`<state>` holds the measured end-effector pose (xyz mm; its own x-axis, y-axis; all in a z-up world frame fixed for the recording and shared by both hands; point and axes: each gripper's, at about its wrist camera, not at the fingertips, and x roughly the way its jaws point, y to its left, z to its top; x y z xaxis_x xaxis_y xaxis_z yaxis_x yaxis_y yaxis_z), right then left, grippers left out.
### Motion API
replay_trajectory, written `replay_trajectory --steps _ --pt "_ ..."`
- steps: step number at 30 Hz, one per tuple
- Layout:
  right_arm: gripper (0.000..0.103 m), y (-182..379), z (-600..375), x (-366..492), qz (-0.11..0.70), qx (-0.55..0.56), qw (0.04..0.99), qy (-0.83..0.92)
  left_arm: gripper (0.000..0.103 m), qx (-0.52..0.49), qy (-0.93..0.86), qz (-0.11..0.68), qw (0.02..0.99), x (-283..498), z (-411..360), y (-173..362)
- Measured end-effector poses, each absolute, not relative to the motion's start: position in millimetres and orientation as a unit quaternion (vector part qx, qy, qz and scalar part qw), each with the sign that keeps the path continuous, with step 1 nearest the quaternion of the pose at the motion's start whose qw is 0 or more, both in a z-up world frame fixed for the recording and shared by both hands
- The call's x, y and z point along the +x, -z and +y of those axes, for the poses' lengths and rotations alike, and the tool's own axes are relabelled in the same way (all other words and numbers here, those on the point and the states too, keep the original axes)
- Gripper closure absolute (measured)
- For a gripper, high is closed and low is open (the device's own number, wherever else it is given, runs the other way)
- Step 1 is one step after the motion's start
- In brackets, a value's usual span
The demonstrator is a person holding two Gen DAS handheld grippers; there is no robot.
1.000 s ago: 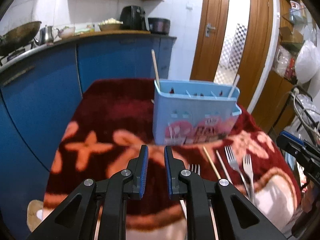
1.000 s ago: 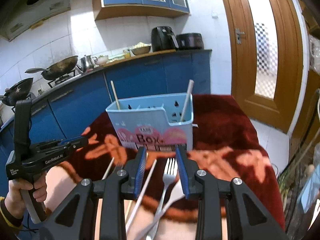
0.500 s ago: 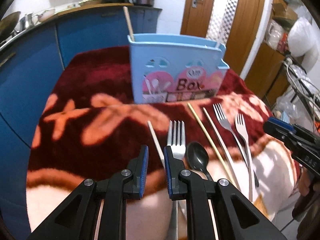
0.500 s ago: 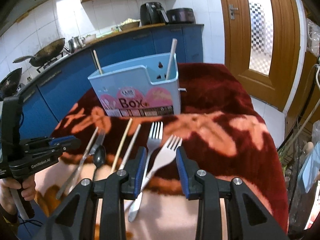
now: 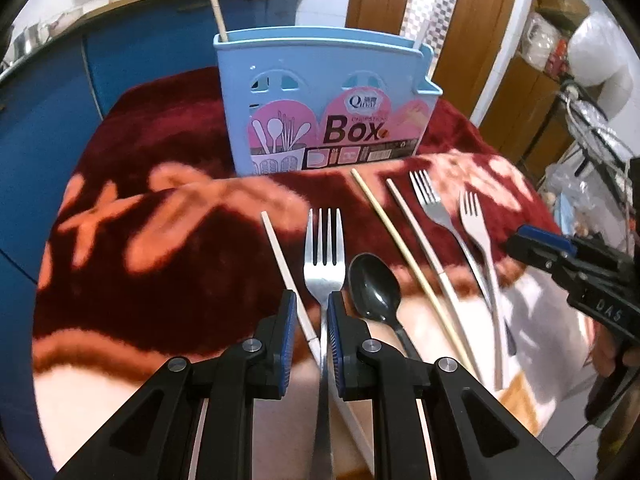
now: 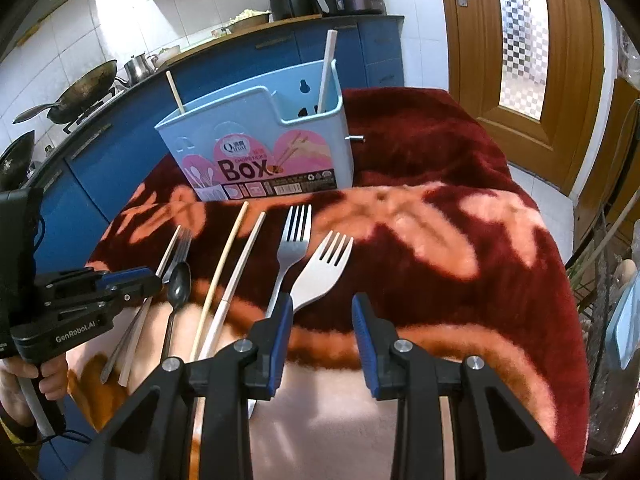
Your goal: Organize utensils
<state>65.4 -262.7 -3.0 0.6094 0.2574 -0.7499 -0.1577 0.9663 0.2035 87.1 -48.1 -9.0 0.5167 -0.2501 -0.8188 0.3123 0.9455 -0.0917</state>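
- The left hand-held gripper [image 5: 312,312] sits low over the near edge of the red patterned blanket [image 5: 132,280]; its blue pads stand a narrow gap apart, not clamped on anything, with the neck of a steel fork [image 5: 324,256] and the end of a white chopstick [image 5: 286,268] lying in the gap beneath them.
- That fork's long axis runs straight away from the camera, tines towards the blue utensil box [image 5: 328,108]. Just right of it lies a black spoon [image 5: 374,286], bowl towards the box.
- Further right lie a wooden chopstick [image 5: 400,248], a pale chopstick [image 5: 424,244], a second steel fork [image 5: 434,208] and a white fork [image 5: 476,228], all roughly parallel, with the fork tines towards the box.
- The right hand-held gripper [image 6: 322,332] hangs released, jaws wide apart, beside the white fork [image 6: 324,268], whose handle passes under the left pad.
- The box stands upright beyond the row, with one chopstick [image 5: 216,8] leaning in its left end and another [image 6: 326,72] in its right.
- Compared with half a second ago, both grippers have come lower and closer to the utensils, which fill more of each view; the utensils lie as they did.
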Motion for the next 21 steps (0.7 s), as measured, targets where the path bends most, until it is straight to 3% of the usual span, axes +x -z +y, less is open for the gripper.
replay_trajectory --steps 12,21 --pt "0.069 5 -261 67 0.434 0.057 0.891 -0.122 0.087 0.07 0.163 0.484 0.857 93 -57 15" --pt "0.069 10 -262 70 0.442 0.061 0.887 -0.121 0.094 -0.005 0.163 0.473 0.866 91 -32 12"
